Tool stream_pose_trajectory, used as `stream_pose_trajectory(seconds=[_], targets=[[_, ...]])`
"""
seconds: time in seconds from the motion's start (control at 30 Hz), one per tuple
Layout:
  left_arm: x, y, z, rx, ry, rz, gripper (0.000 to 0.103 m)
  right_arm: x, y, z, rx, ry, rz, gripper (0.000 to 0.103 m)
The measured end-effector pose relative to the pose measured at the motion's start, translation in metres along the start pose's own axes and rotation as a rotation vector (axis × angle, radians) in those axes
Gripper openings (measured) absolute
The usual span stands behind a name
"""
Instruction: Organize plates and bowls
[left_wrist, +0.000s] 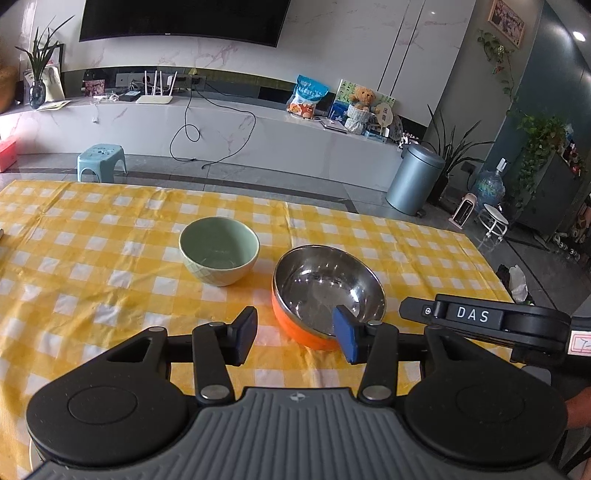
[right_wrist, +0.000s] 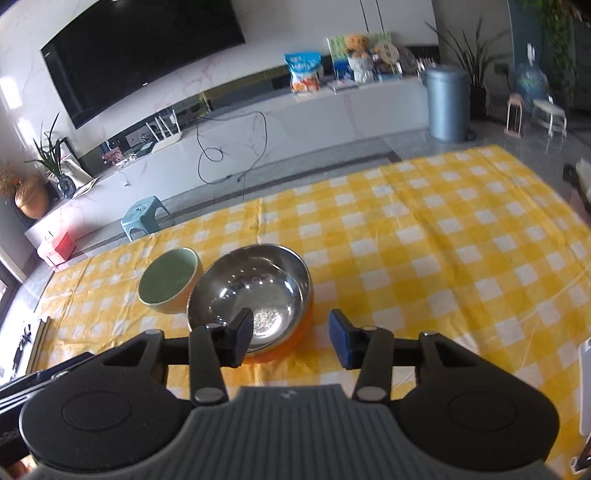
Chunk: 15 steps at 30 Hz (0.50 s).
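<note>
A steel bowl with an orange outside (left_wrist: 328, 291) (right_wrist: 255, 291) stands on the yellow checked tablecloth (left_wrist: 92, 277) (right_wrist: 443, 258). A pale green bowl (left_wrist: 218, 251) (right_wrist: 170, 280) stands just left of it, a small gap between them. My left gripper (left_wrist: 297, 334) hovers open in front of the orange bowl's near left edge, its right pad (left_wrist: 345, 338) over the rim. My right gripper (right_wrist: 291, 338) is open at the same bowl's near right edge, its left pad (right_wrist: 242, 338) over the rim. Neither pad pair presses on anything. The right gripper's body (left_wrist: 480, 321) shows at the left wrist view's right side.
The tablecloth spreads wide to the right of the bowls. Beyond the table's far edge are a blue stool (left_wrist: 101, 162) (right_wrist: 146, 216), a grey bin (left_wrist: 415, 179) (right_wrist: 447, 103) and a long white TV bench (left_wrist: 221, 129). A white object (right_wrist: 585, 387) sits at the table's right edge.
</note>
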<state>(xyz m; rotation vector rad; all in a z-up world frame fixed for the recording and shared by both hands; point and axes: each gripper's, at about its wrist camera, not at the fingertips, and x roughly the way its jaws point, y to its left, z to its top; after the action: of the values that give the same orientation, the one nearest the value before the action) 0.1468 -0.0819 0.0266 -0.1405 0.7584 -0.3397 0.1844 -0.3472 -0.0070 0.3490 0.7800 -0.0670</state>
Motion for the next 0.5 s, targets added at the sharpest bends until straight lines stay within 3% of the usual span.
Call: stream_pose_trajectory(seconds=[0.23, 0.33, 0.5], targets=[[0.041, 0.001, 0.013, -0.007, 0.056, 0.010, 0.054, 0.024, -0.010, 0.011, 0.041, 0.052, 0.018, 0.041], [0.058, -0.001, 0.017, 0.013, 0.084, 0.060, 0.053, 0.038, -0.005, 0.013, 0.017, 0.070, -0.004, 0.041], [0.080, -0.001, 0.018, 0.025, 0.143, 0.064, 0.053, 0.064, -0.006, 0.016, 0.036, 0.143, -0.034, 0.039]])
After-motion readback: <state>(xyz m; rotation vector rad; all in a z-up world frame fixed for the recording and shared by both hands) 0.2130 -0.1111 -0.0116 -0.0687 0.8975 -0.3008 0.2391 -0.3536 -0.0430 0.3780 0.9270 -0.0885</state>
